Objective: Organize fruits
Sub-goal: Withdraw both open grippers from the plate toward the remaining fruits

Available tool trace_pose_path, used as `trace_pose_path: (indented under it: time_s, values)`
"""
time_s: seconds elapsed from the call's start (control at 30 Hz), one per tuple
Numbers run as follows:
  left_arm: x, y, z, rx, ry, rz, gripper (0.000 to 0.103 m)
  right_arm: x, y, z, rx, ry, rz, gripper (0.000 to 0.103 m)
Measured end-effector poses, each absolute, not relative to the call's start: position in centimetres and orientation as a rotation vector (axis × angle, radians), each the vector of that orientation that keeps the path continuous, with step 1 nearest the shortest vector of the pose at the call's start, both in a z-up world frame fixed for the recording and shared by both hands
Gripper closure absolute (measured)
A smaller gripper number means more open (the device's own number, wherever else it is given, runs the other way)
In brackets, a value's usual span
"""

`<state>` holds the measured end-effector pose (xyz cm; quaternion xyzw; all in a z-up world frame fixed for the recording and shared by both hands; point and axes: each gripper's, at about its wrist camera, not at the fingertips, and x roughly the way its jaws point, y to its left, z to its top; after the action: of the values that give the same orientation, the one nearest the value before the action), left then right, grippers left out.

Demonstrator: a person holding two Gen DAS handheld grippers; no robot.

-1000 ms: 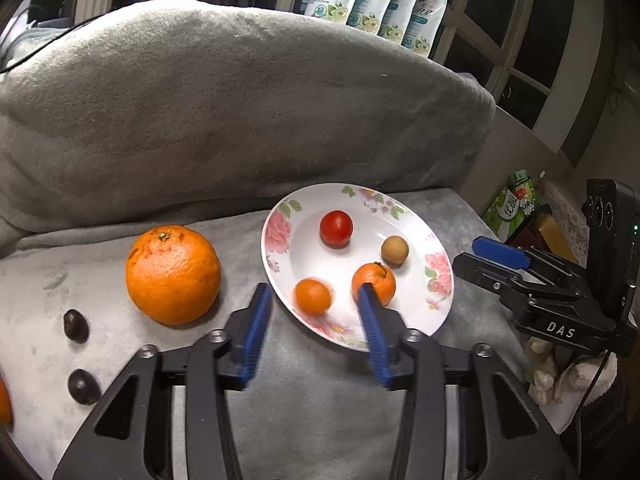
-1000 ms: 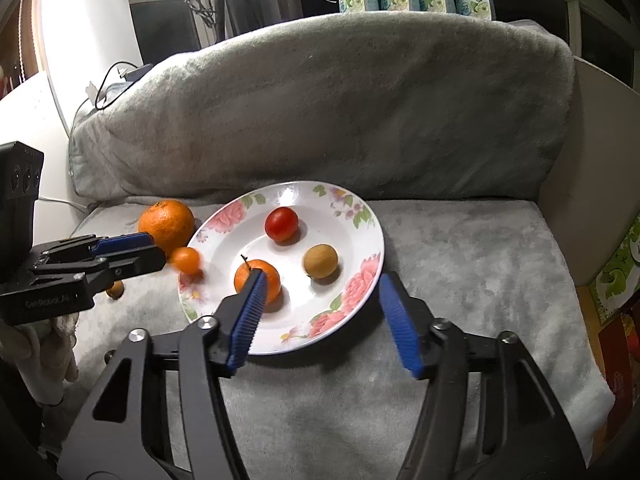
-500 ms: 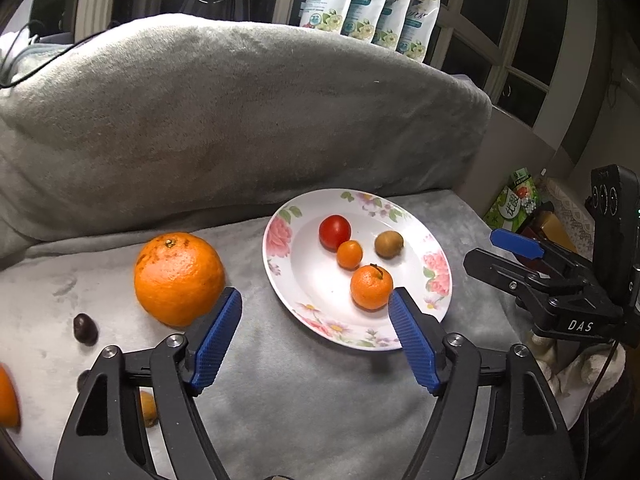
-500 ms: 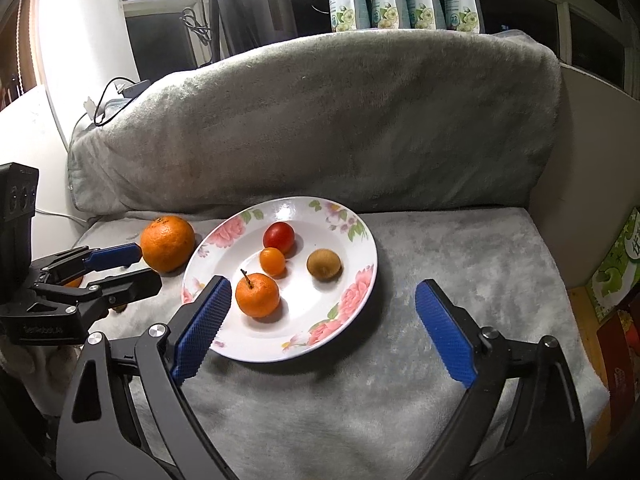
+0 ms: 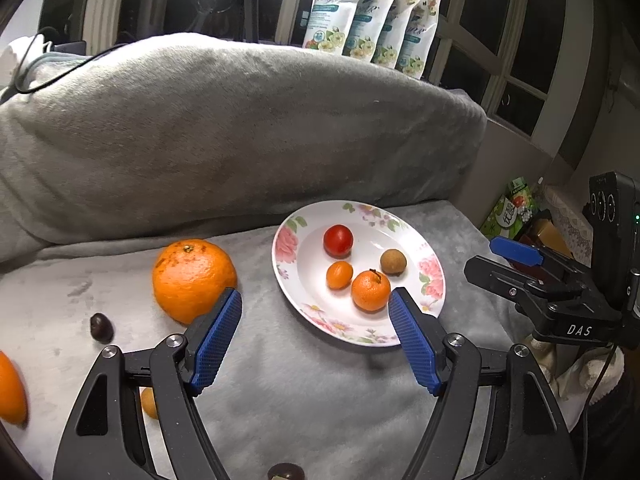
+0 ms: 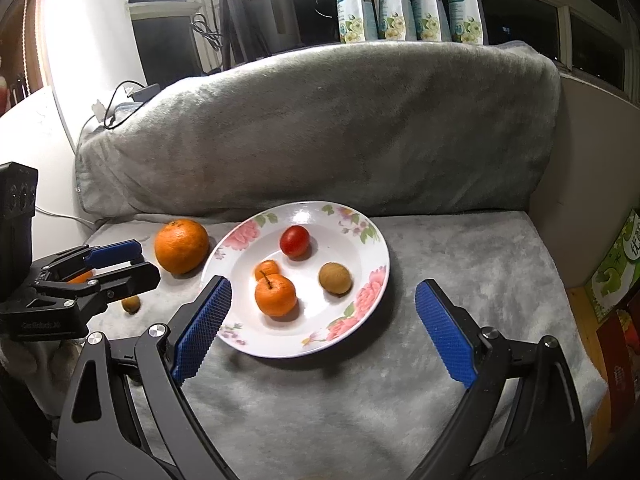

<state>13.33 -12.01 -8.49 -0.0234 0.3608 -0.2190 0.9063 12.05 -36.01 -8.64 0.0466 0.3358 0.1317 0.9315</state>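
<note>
A floral plate (image 5: 288, 276) (image 6: 372, 240) on the grey blanket holds a red tomato (image 5: 338, 240) (image 6: 295, 241), a small kumquat (image 5: 339, 275) (image 6: 267, 269), a mandarin (image 5: 370, 290) (image 6: 276, 294) and a brown longan (image 5: 393, 262) (image 6: 335, 278). A large orange (image 5: 194, 280) (image 6: 181, 245) lies left of the plate. My left gripper (image 5: 316, 340) (image 6: 116, 262) is open and empty, just in front of the plate and orange. My right gripper (image 6: 320, 336) (image 5: 516, 256) is open and empty, in front of the plate.
Loose on the blanket at left are a dark chestnut (image 5: 101, 327), another dark one (image 5: 286, 471) at the bottom edge, a small orange fruit (image 5: 149, 402), an orange (image 5: 11, 390) and a small brown fruit (image 6: 131, 304). A grey cushion (image 5: 240, 132) backs the seat. Boxes (image 6: 616, 264) stand at right.
The small kumquat left my left gripper and now lies on the plate. Both grippers opened wider and drew back from the plate.
</note>
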Motion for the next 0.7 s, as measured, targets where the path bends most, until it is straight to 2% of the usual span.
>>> trace_pose_path:
  time_s: [0.7]
  values:
    - [11.6,-4.3,-7.5,-0.124,0.688,-0.318,0.027,8.9,-31.2,-7.3,0.027,0.638,0.363,0.008]
